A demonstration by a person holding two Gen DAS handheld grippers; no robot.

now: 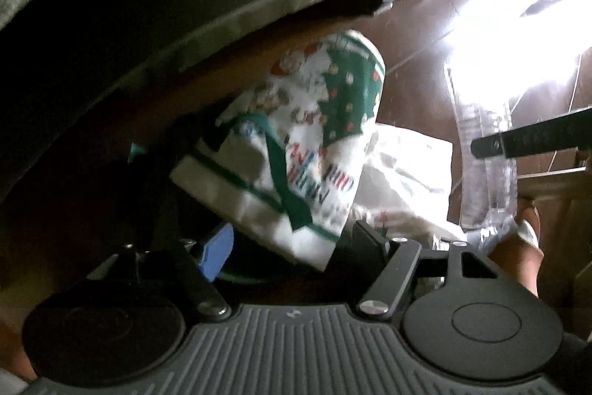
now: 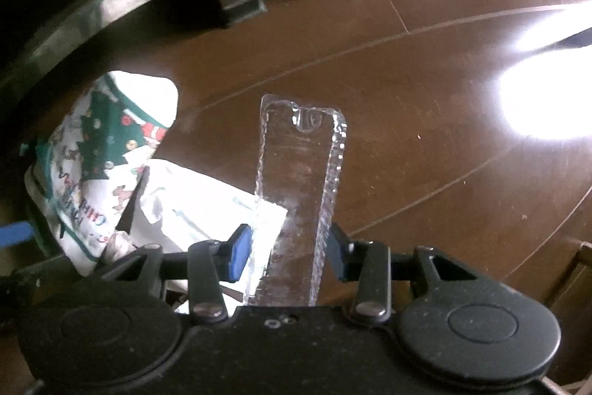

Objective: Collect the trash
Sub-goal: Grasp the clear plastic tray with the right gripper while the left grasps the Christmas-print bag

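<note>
While both views are blurred and partly blown out by glare on the wood floor [image 2: 425, 69], the main item is readable: a clear plastic blister pack [image 2: 301, 195], long and narrow, lies between the fingers of the right gripper [image 2: 286, 252]. Its long axis runs along the gripper's forward direction, the hang-hole end pointing away, the near end hidden under the gripper body. The blue pad [image 2: 238, 252] on one side looks just beside the pack's edge and the opposite finger seems to touch the other edge, so the jaws stand narrow around it; whether they truly pinch it cannot be told.

Judged from its look, the blister pack is light, thin, fairly stiff but crushable, and slick; a hold across the narrow width near its middle should keep it from swinging, with gentle squeeze to avoid buckling.

Just left of the blister pack, a white crumpled wrapper [image 2: 192, 206] lies touching it, and further left sits a Christmas-print paper bag [image 2: 103, 150], soft and light.

From the left wrist view, the left gripper [image 1: 292, 239] is closed on the Christmas-print paper bag, its blue pad [image 1: 218, 250] against the lower folded edge. The blister pack shows right of the bag there, beside a foot [image 1: 521, 247]
</note>
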